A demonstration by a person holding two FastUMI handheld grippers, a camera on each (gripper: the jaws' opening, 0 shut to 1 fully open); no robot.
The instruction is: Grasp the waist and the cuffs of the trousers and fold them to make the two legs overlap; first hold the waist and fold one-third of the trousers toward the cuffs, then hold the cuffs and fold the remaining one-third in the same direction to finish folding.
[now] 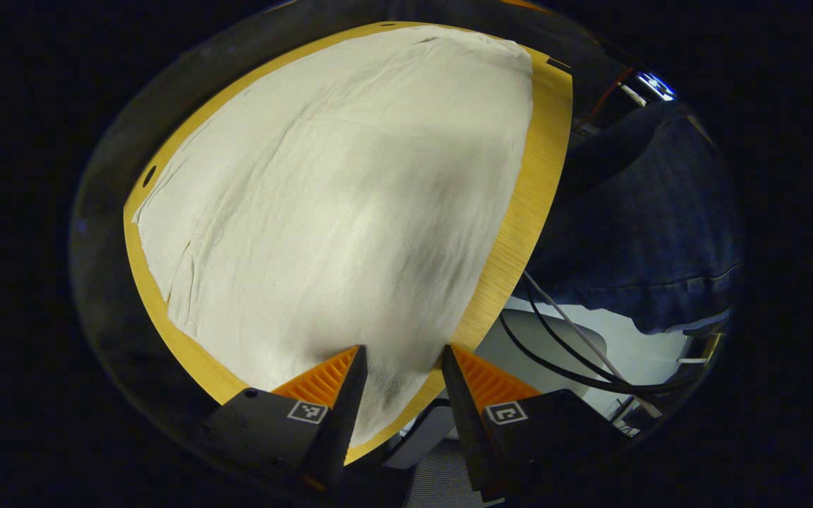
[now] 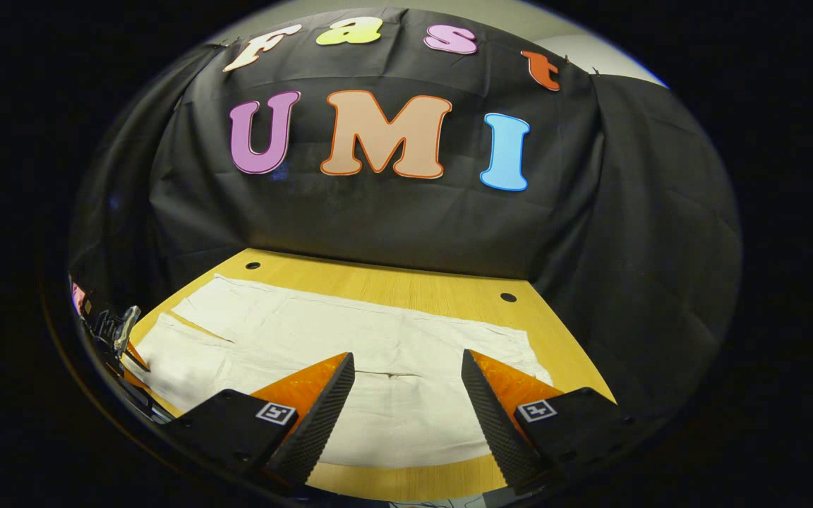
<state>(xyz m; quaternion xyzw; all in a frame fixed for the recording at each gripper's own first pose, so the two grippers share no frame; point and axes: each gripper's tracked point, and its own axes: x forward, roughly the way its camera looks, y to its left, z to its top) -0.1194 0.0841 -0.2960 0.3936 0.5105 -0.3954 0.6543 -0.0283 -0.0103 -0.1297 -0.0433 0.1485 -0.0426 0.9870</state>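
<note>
Off-white trousers point(image 1: 350, 197) lie spread flat over most of the wooden table point(image 1: 544, 176). In the left gripper view, my left gripper point(image 1: 398, 356) hovers open above one end of the cloth near the table's edge, nothing between its fingers. In the right gripper view the trousers point(image 2: 378, 339) stretch from left to right across the table point(image 2: 392, 282), with a split between the legs at the left. Over their near edge my right gripper point(image 2: 406, 363) is open and holds nothing. The left gripper point(image 2: 113, 328) shows small at the far left edge of the cloth.
A person in dark blue clothing point(image 1: 646, 212) stands at the table's side, with black and grey cables point(image 1: 562, 346) hanging below. The black cloth wall point(image 2: 378, 219) closes the back and right. Two small holes point(image 2: 508, 297) sit in the tabletop near the wall.
</note>
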